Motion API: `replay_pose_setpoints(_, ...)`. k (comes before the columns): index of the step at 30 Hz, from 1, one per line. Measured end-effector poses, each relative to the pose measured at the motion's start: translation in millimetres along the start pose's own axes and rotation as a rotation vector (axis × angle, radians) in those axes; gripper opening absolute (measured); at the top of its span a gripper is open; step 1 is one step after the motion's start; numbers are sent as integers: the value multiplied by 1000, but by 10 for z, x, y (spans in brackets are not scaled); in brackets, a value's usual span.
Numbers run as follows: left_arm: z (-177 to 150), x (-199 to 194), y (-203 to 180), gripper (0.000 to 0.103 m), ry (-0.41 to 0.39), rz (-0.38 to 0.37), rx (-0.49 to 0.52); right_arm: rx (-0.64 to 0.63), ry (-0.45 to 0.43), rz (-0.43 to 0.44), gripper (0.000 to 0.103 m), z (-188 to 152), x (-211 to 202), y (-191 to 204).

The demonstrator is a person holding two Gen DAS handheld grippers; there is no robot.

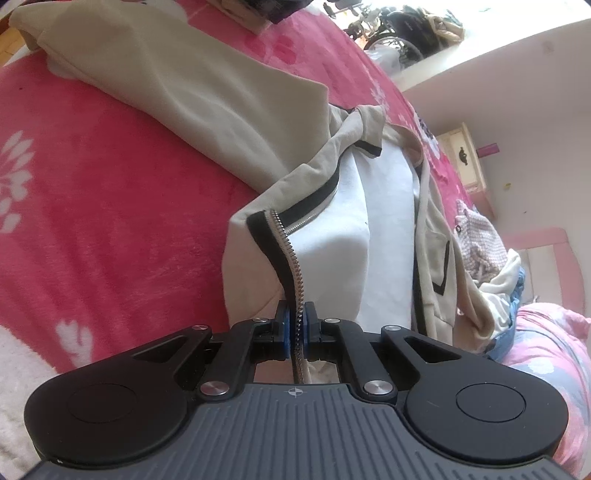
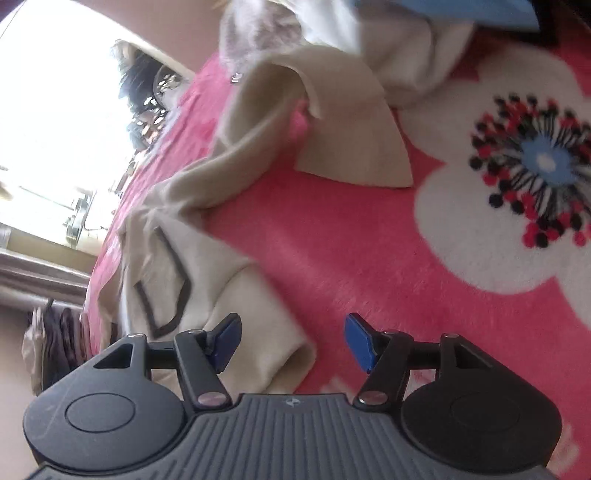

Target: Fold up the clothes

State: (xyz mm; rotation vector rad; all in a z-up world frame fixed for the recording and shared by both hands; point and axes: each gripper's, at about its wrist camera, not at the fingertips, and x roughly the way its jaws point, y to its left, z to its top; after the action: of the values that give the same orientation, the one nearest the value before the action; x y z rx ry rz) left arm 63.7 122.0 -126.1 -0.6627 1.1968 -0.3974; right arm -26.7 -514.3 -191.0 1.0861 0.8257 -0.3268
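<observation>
A beige zip jacket (image 1: 177,99) with black trim and a white lining lies spread on a pink flowered blanket (image 1: 92,206). My left gripper (image 1: 298,325) is shut on the jacket's front edge at the metal zipper (image 1: 291,251), lifting that flap off the bed. In the right wrist view the same jacket (image 2: 255,162) lies rumpled, with a black-trimmed pocket (image 2: 166,291) at the left. My right gripper (image 2: 291,339) is open just above the blanket, its blue pads (image 2: 358,343) apart, with a cuff or hem fold (image 2: 273,354) between them.
A heap of other clothes (image 1: 491,266), checked, white and blue, sits at the right of the bed. A bright window and a wheelchair (image 1: 399,33) lie beyond the bed's far end. A large white flower pattern (image 2: 517,184) marks the blanket to the right.
</observation>
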Motion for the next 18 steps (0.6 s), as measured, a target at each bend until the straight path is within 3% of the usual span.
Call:
replay_pose_setpoints(2, -10, 28, 12, 4, -6, 8, -5, 18, 70, 77, 46, -60, 188, 20)
replay_pose_setpoints(4, -18, 46, 32, 4, -15, 17, -14, -103, 70, 40, 15, -153, 317, 210)
replay_pose_setpoints(6, -9, 52, 46, 4, -22, 33, -28, -150, 3, 20, 8, -135, 177, 317)
replay_pose_setpoints(8, 6, 33, 30, 4, -29, 50, -21, -190, -69, 3, 7, -109, 18, 417)
replay_pose_setpoints(11, -6, 41, -27, 4, -11, 65, 6, -240, -214, -31, 6, 195, -506, 499)
replay_pose_setpoints(13, -14, 46, -65, 4, 1, 75, 23, -283, -270, -102, 6, 340, -760, 506)
replay_pose_setpoints(15, -22, 51, -103, 4, 13, 85, 41, -301, -282, -184, 6, 480, -812, 450)
replay_pose_setpoints(18, -39, 66, -140, 4, 24, 97, 56, -265, -228, -305, 5, 561, -571, 179)
